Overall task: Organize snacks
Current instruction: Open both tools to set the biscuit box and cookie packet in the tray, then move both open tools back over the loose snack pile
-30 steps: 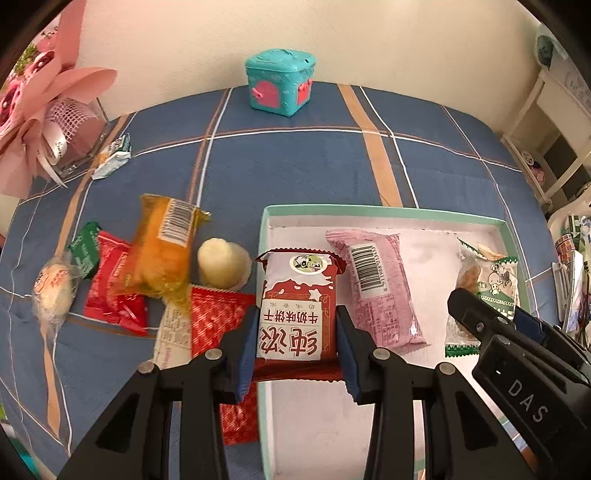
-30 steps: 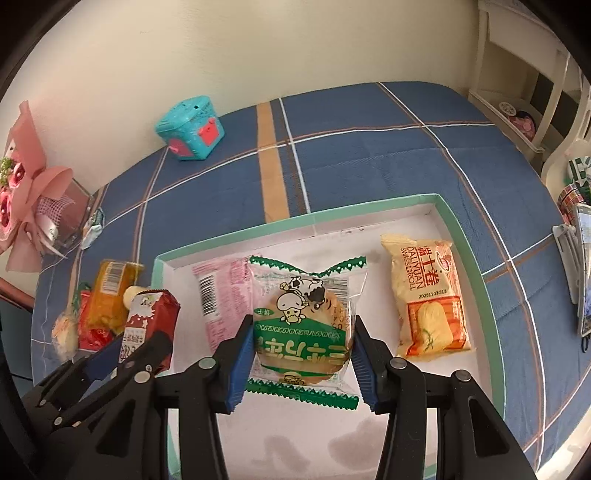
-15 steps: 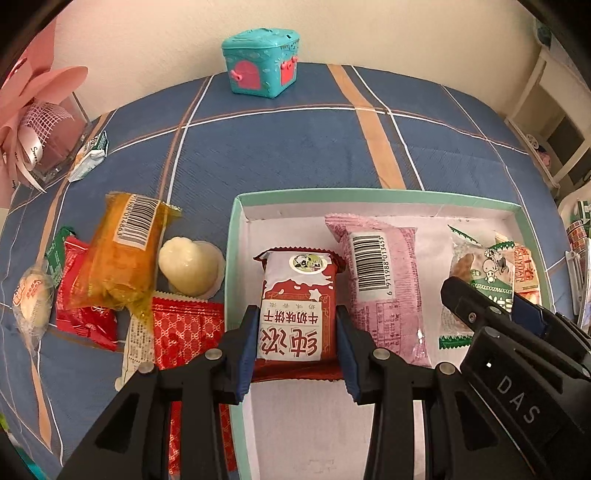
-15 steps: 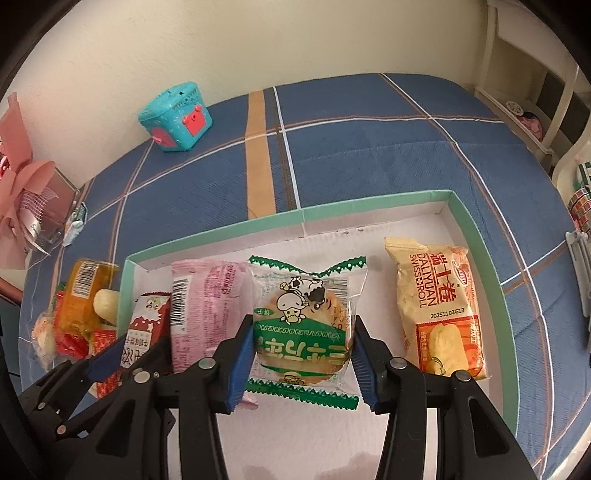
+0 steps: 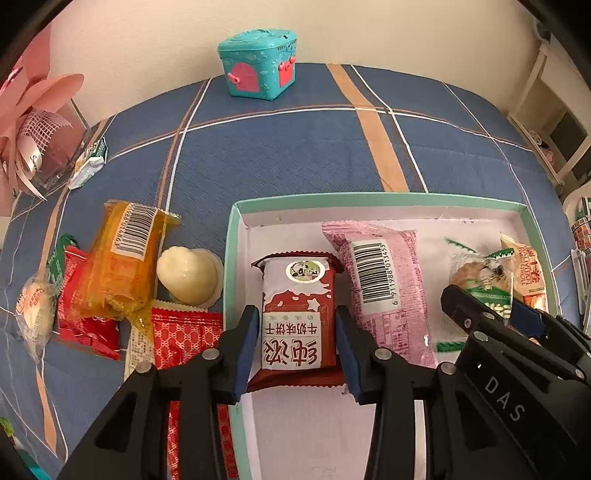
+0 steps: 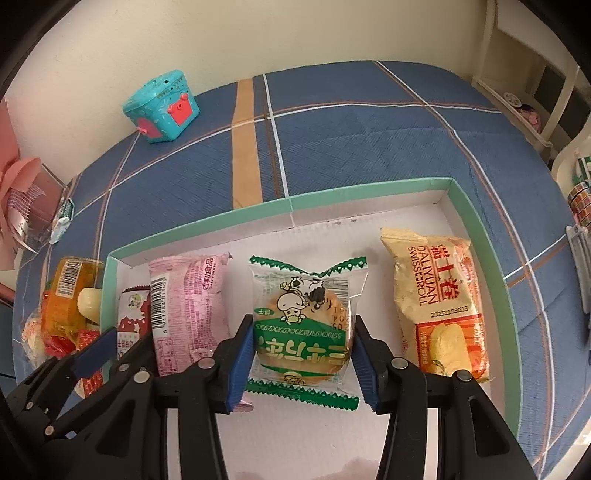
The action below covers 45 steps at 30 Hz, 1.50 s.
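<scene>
The left gripper (image 5: 295,345) pinches a red biscuit pack (image 5: 297,314); the right gripper (image 6: 301,354) pinches a green cookie pack (image 6: 304,325), both over the tray (image 6: 480,236).

A blue plaid cloth (image 5: 280,155) with white lines and a tan stripe (image 6: 245,140) is being seen spread over the whole surface. A plain cream wall (image 6: 295,33) is rising behind it, evenly lit by soft light. A white shelving unit (image 6: 532,88) is being shown at the right edge, and a pink paper bouquet (image 5: 33,110) is being glimpsed at the far left.
</scene>
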Tool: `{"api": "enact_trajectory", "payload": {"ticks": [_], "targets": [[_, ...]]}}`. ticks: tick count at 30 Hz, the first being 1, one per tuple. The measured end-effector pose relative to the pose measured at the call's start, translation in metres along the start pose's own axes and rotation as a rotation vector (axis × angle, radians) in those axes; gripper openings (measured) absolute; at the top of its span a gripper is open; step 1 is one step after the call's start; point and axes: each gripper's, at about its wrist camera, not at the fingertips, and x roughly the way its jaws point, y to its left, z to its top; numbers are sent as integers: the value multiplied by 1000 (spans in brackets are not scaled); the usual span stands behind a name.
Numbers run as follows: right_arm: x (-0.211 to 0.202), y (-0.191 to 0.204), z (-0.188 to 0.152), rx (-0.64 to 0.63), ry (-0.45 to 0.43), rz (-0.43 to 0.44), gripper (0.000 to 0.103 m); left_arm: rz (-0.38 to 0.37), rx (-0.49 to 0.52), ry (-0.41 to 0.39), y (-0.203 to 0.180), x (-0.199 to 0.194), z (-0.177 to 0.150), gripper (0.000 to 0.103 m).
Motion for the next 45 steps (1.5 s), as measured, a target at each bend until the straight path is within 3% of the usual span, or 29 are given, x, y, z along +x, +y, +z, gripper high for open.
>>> {"api": "enact_trajectory", "payload": {"ticks": [10,17,26,31,35,39,45], "targets": [[-40,-2,3,-5,-35,-36,64,-3,-18,-39,9,-30,3,60],[-53,1,-7,-19,-22,-32,66,14,-54,-56,26,-47,-2,64],[-40,14,-17,-61,21,-22,85,42,-100,-6,48,-37,-9,66],[-36,19,-21,-63,37,-23,100,47,-126,35,59,-26,-13,66],[-38,24,-24,-62,19,-2,103,49,-142,44,66,-25,-15,67],[-38,30,-26,-64,12,15,103,51,-165,38,76,-25,-15,79],[-38,43,-30,-84,-16,40,103,57,-203,26,96,-26,-17,83]]}}
